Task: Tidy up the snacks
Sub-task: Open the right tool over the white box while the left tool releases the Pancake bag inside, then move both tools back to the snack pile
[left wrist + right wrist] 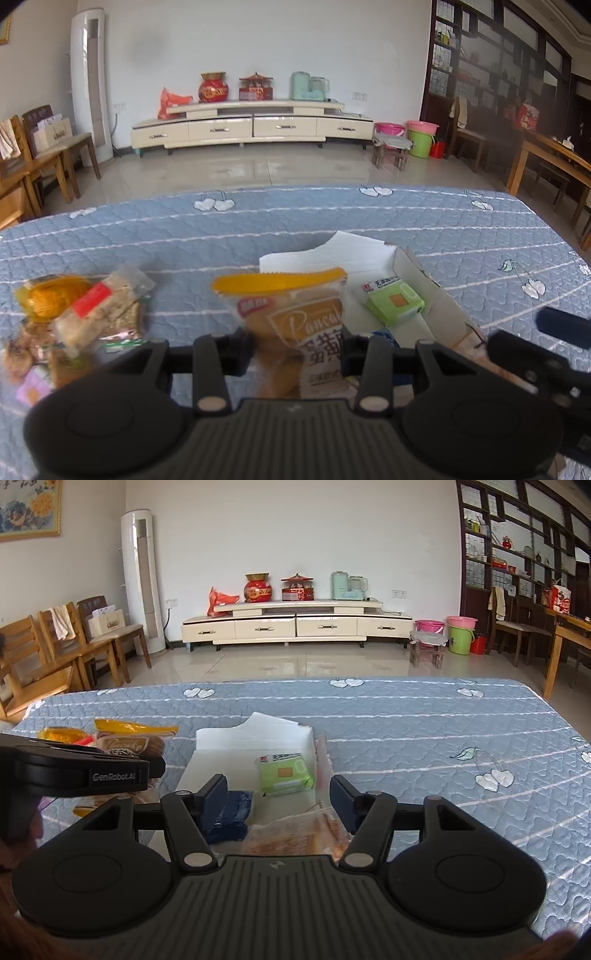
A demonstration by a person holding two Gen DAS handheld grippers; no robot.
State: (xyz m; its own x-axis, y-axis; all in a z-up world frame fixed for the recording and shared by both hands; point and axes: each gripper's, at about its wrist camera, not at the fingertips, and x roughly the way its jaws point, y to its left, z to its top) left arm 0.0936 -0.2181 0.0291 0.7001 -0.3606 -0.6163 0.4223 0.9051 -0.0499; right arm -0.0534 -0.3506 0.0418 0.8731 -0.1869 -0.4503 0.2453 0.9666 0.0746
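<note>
Blue quilted table (369,221): my left gripper (299,343) clamps the pancake packet (295,325) at frame centre, right gripper (279,797) gaping empty; next, I judge, carry it rightward into the white box (436,295).

Yellow-topped pancake packet (295,317) (green packet (395,302))

From my remote seat I saw a white wall (295,524), a pale tiled floor (295,664), a cream TV cabinet (295,626), a tall white air conditioner (142,579), wooden chairs (92,642) and a dark shelving unit (524,554).
</note>
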